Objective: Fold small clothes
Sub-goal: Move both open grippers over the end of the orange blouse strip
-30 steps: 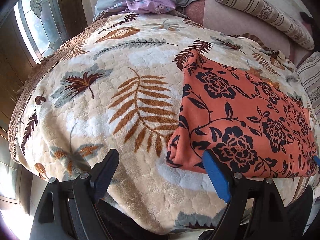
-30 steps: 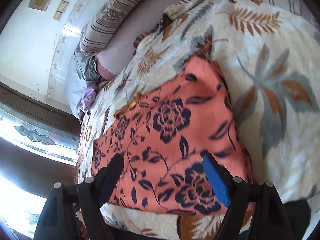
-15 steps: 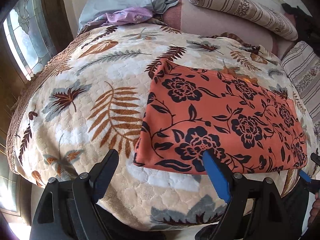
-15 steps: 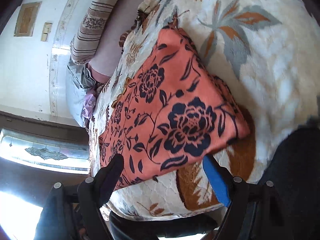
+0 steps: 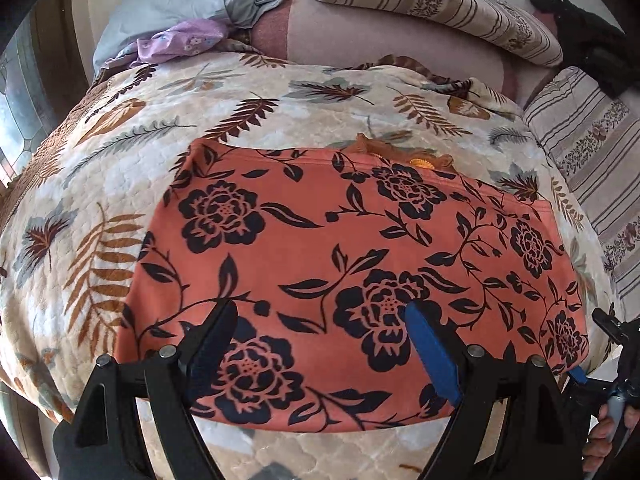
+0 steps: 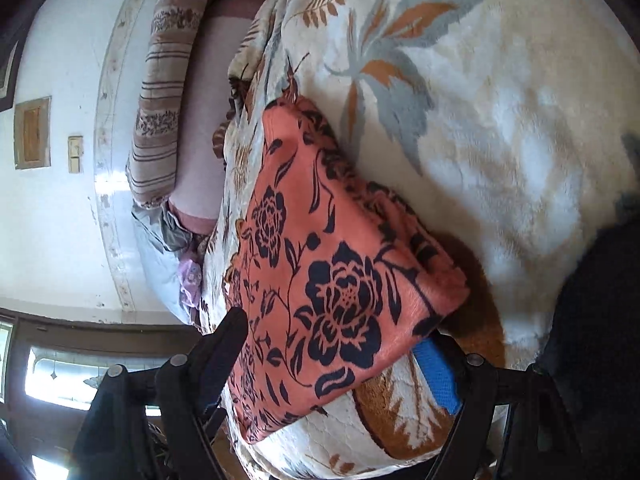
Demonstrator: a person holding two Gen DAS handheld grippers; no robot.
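An orange garment with a dark floral print [image 5: 352,248] lies folded flat on the leaf-patterned blanket [image 5: 120,168]. My left gripper [image 5: 320,336] is open above its near edge, holding nothing. In the right wrist view the garment [image 6: 320,272] shows tilted, with its near right corner by the blue pad. My right gripper [image 6: 332,352] is open over that corner, with one finger on each side and no grip on the cloth. The right gripper also shows at the garment's right end in the left wrist view [image 5: 592,356].
Striped pillows [image 5: 432,4] and a grey-blue pillow with a purple cloth [image 5: 180,40] lie at the head of the bed. A stained-glass window [image 6: 60,376] is on the left side. The bed edge drops off just in front of me.
My left gripper has moved right, from beside the garment's left edge to over its middle. My right gripper has rolled and come down to the garment's right corner. The garment has not moved.
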